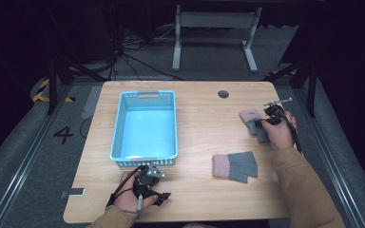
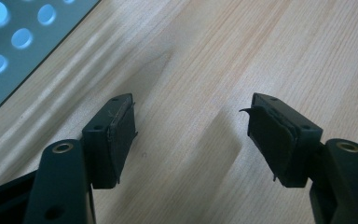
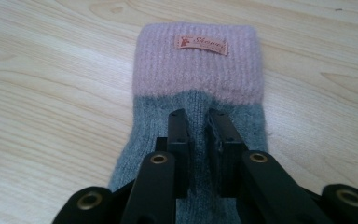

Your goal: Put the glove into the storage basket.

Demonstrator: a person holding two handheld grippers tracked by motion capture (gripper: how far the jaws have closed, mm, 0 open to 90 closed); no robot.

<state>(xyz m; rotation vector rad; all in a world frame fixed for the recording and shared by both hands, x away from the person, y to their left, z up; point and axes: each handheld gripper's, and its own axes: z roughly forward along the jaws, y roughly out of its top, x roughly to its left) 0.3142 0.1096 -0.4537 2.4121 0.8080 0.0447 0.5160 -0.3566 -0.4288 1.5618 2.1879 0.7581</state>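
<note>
The sock under our right tool lies flat on the surface, at its right side, pink cuff pointing away from us, with a small label on the cuff. Our right tool is nearly clenched, its jaws close together with a fold of the grey knit between them just below the cuff; we judge it to be pinching the sock, though the sock is not yet lifted. A second sock lies nearer us, well apart from the first. The blue basket stands at the left, apparently empty. Our left tool is released, jaws wide, resting over bare wood just beside the basket's near wall.

We expect the sock to be light, soft and limp: it will droop and dangle from any single pinch, and fuzzy knit should not slip from the pads. Taking it near the cuff, where the ribbing is thicker, seems best to us.
</note>
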